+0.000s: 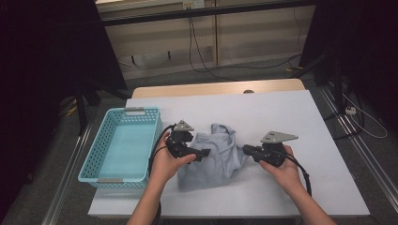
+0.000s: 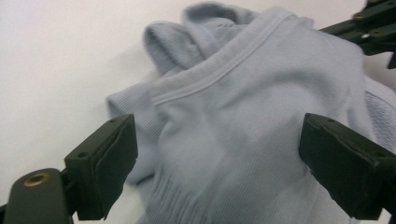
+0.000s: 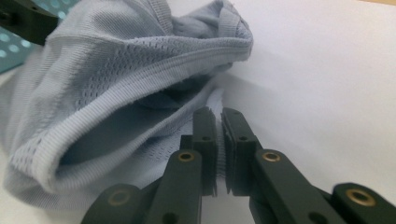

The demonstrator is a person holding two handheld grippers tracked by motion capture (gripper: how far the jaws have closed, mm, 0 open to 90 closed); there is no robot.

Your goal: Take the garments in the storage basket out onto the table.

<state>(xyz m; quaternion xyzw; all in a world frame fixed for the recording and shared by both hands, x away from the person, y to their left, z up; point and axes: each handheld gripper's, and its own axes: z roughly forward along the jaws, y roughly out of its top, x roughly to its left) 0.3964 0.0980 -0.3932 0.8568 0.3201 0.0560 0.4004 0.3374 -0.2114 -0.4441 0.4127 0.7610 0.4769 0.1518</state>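
High view: a crumpled pale blue garment (image 1: pixel 215 157) lies at lower centre of the white worktop (image 1: pixel 300 122), right of a turquoise basket (image 1: pixel 123 143). Left hand-held gripper (image 1: pixel 205 153) rests at the garment's left edge, jaws spread with fabric between them, pads not pressing. Right hand-held gripper (image 3: pixel 219 154), at the garment's right edge, pinches a thin fold of fabric, jaws pressed together.

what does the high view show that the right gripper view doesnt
High view alone: both hands, the left gripper with its jaws open beside the light blue garment, the whole turquoise basket, the floor cables.

Right gripper view alone: the right gripper shut on a thin edge of the garment, the mesh weave, the ribbed hem.

Both: the garment crumpled on the white table.
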